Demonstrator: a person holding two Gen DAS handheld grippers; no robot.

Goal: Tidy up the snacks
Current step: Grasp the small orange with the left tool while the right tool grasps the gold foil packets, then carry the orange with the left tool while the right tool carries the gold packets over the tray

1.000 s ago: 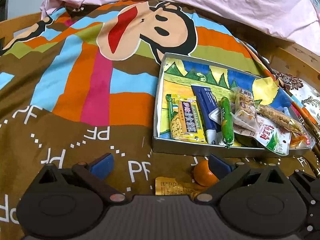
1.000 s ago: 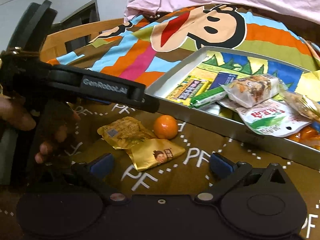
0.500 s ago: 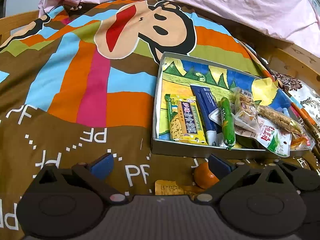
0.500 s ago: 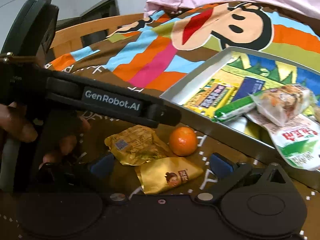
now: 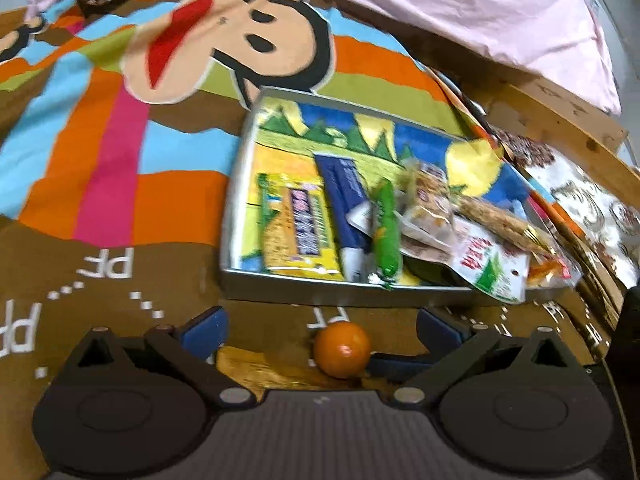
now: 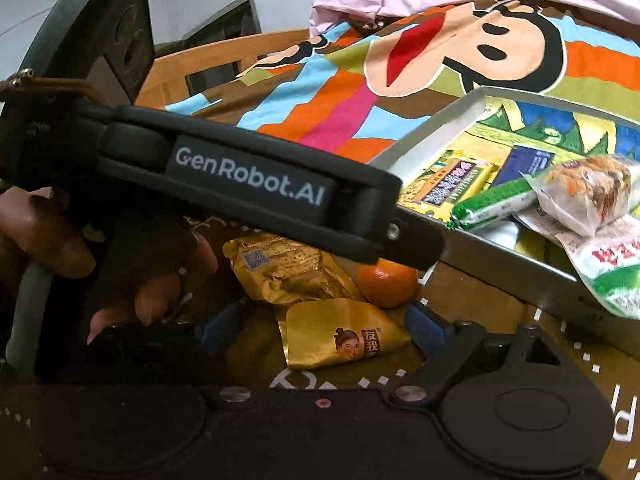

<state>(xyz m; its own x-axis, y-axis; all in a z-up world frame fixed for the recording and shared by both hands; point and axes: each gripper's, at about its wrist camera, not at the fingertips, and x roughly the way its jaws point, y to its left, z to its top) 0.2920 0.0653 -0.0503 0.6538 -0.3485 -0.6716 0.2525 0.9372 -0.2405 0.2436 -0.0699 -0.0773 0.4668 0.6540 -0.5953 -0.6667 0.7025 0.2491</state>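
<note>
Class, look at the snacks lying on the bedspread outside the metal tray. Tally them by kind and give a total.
Gold foil packets: 2 (crumpled one, one with a face print)
Small oranges: 1
Total: 3

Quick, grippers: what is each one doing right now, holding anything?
Left gripper: open, holding nothing; the small orange sits between its fingers, untouched.
Right gripper: jaws closing around the gold snack packet, pads not yet pressing on it.
</note>
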